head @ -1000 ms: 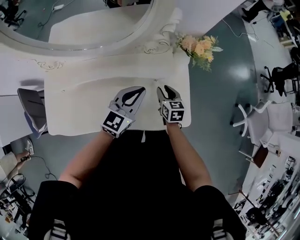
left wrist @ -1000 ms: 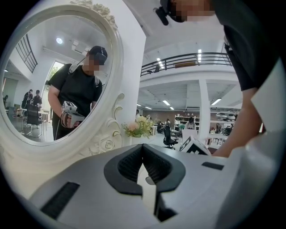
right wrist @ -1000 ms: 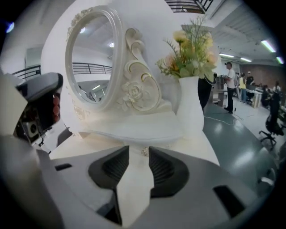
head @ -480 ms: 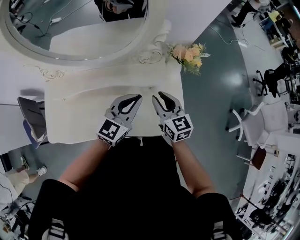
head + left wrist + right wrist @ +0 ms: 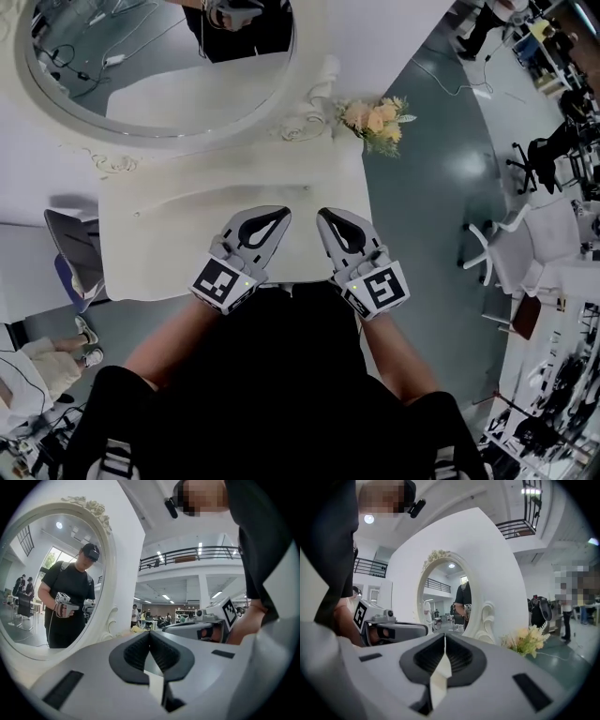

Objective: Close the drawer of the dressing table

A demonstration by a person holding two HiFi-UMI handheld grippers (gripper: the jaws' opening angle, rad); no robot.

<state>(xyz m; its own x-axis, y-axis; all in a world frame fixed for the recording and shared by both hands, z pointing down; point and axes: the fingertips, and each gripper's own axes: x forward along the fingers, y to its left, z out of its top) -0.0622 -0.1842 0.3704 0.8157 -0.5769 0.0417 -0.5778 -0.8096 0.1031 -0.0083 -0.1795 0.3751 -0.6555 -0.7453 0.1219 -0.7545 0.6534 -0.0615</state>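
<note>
At the tabletop's near edge: the left gripper [image 5: 283, 215] and the right gripper [image 5: 324, 217] are held side by side over the edge. They are close but apart, and both point toward the mirror.
Left gripper: the claw is seen clenched, tips met, in the left gripper view. Nothing is caught between the jaws.
Right gripper: the jaws have just been closing and are seen pressed together. Nothing is held between them.
Drawer: it sits under the tabletop's near edge, below the two grippers. Its front is hidden by the tabletop from the head view, so how far in it sits cannot be told.
Dressing table [image 5: 159, 244]: cream white, with a curved raised moulding noted toward the back edge.
Mirror [image 5: 112, 66]: oval, set in a carved white frame along the back edge. A person in black holding the grippers is reflected in it.
Flowers [image 5: 377, 118]: a peach and yellow bunch is placed at the tabletop's far right corner, just beside the frame's scrollwork.
Floor [image 5: 422, 206]: glossy grey-green, seen to the right of the table.
Chairs: one chair [image 5: 73, 248] stands just beside the tabletop's left edge. A white chair [image 5: 511, 258] stands well apart on the right.
Room: a large open hall. A railed balcony [image 5: 187, 555] and ceiling lights are seen in the gripper views, and cluttered desks [image 5: 553, 394] are noted along the right side.
</note>
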